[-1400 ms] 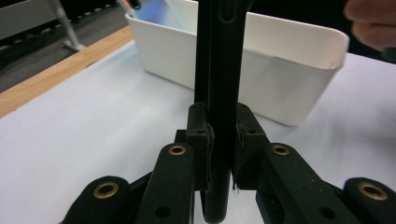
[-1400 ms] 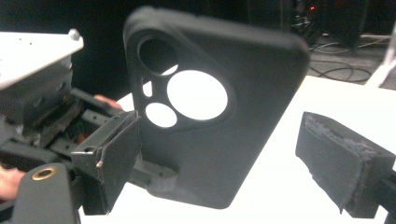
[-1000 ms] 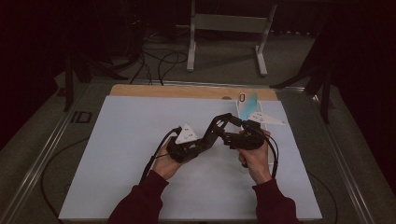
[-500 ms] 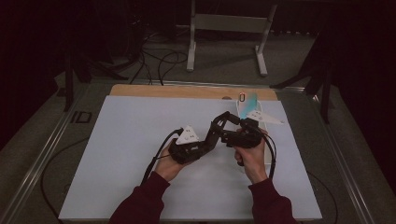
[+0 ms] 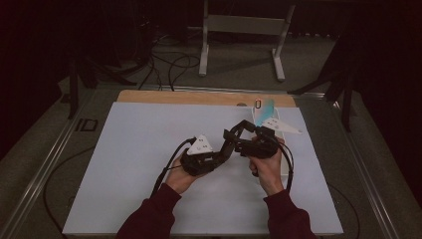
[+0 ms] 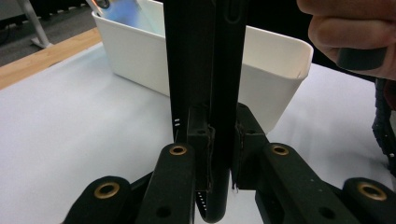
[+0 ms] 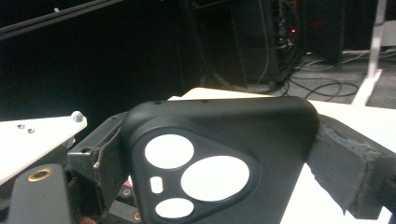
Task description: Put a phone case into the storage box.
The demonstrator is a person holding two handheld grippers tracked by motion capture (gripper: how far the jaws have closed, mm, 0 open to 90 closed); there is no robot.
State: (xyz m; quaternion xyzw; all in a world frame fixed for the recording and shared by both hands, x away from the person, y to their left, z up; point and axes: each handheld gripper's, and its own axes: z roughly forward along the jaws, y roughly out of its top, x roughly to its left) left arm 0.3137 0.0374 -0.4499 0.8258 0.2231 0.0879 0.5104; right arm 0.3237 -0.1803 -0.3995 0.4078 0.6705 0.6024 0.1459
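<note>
The left gripper [image 6: 219,154] has its jaws clamped on the thin edge of a black phone case [image 6: 205,70], pads pressing both faces. The right gripper [image 7: 210,154] grips the same case [image 7: 219,154] across its width, a pad at each side, camera cutouts facing its lens. In the high view both grippers, left [image 5: 201,159] and right [image 5: 259,145], meet above the white mat [image 5: 129,149], holding the case [image 5: 238,133] between them in mid-air. A white bin [image 6: 271,70] stands just behind, near the mat's far right corner.

Lab: floor cables [image 5: 169,64], equipment stand [image 5: 244,30]
</note>
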